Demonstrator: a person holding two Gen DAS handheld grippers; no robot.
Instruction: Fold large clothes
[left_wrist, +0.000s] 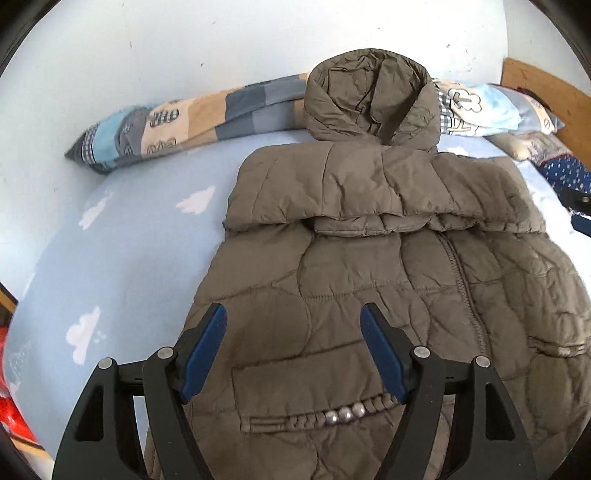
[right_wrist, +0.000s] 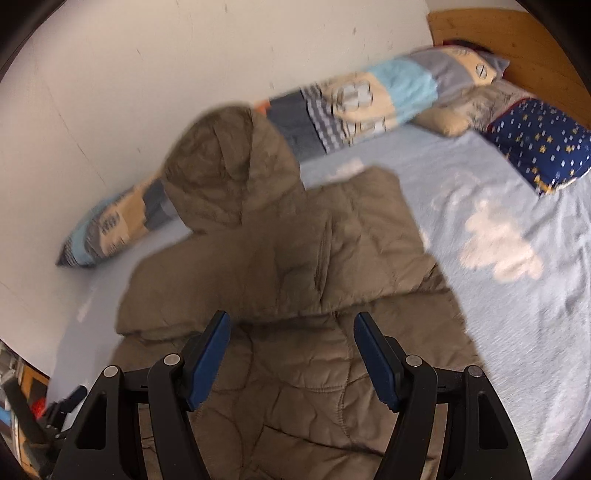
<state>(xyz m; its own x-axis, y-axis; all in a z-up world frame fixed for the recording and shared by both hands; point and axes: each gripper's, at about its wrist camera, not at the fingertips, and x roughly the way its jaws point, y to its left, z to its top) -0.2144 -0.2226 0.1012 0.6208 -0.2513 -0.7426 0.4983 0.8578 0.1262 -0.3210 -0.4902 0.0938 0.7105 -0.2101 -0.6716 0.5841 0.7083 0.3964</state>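
A brown quilted hooded jacket (left_wrist: 369, 266) lies front up on the light blue bed sheet (left_wrist: 122, 251), hood (left_wrist: 373, 99) toward the wall. Both sleeves are folded across the chest (left_wrist: 369, 192). A pocket zip with silver beads (left_wrist: 345, 411) shows near the hem. My left gripper (left_wrist: 293, 314) is open and empty above the jacket's lower left part. My right gripper (right_wrist: 291, 321) is open and empty above the jacket (right_wrist: 295, 258) in the blurred right wrist view, hood (right_wrist: 221, 166) at upper left. Part of the right gripper shows at the right edge of the left wrist view (left_wrist: 580, 214).
A long patchwork bolster (left_wrist: 192, 114) lies along the white wall behind the hood. A dark blue starred pillow (right_wrist: 539, 147) and a wooden headboard (right_wrist: 517, 44) are at the right. Red items (left_wrist: 11, 406) sit beyond the bed's left edge. Cloud-print sheet (right_wrist: 498, 251) lies right of the jacket.
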